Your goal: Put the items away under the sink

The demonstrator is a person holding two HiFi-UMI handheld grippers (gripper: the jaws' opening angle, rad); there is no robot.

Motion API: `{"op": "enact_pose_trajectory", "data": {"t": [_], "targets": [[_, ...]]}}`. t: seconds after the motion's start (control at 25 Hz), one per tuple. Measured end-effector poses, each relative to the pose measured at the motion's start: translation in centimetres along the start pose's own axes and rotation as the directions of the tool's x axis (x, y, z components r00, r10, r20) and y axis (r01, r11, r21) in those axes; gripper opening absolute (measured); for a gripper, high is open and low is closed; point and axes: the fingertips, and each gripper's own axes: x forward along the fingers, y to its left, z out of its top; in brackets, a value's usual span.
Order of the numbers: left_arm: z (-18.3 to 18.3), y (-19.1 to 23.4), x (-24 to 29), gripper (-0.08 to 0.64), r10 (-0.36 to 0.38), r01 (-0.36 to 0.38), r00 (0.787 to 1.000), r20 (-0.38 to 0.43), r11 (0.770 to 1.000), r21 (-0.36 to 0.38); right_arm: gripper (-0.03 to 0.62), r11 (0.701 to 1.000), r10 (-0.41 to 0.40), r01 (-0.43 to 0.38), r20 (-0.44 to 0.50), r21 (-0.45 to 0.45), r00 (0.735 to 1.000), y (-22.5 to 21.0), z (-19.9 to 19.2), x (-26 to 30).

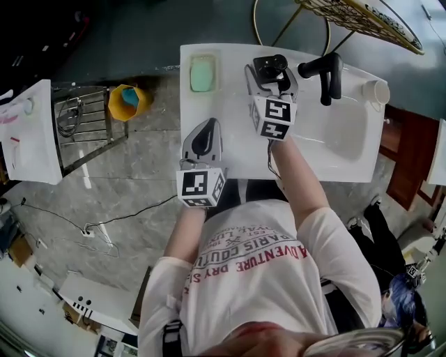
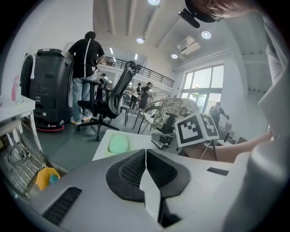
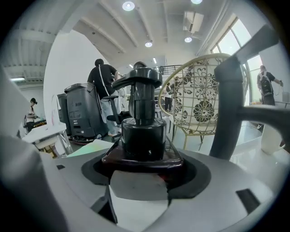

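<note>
A black pump bottle stands at the back of the white sink counter, left of the basin. My right gripper is shut on it; in the right gripper view the bottle rises straight up between the jaws, its dark reddish body pinched at the shoulder. A pale green soap lies on a dish at the counter's back left corner. My left gripper hovers over the counter's front left part, shut and empty, and the soap lies ahead of it.
A black faucet overhangs the basin, and a white cup stands at the counter's back right. On the floor to the left are a yellow bucket, a metal rack and a white table. A wire chair stands behind the sink.
</note>
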Motion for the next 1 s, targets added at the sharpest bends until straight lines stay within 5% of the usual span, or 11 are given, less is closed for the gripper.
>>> {"op": "enact_pose_trajectory", "data": {"t": [0.48, 1.0], "targets": [[3.6, -4.5, -5.1, 0.026, -0.139, 0.135, 0.988, 0.068, 0.989, 0.056, 0.371, 0.998, 0.064, -0.063, 0.032, -0.029, 0.997, 2.7, 3.6, -13.0], [1.9, -11.4, -11.3, 0.028, -0.277, 0.264, 0.958, 0.069, 0.953, 0.149, 0.371, 0.999, -0.011, 0.008, 0.065, 0.043, 0.998, 1.3, 2.2, -27.5]]}}
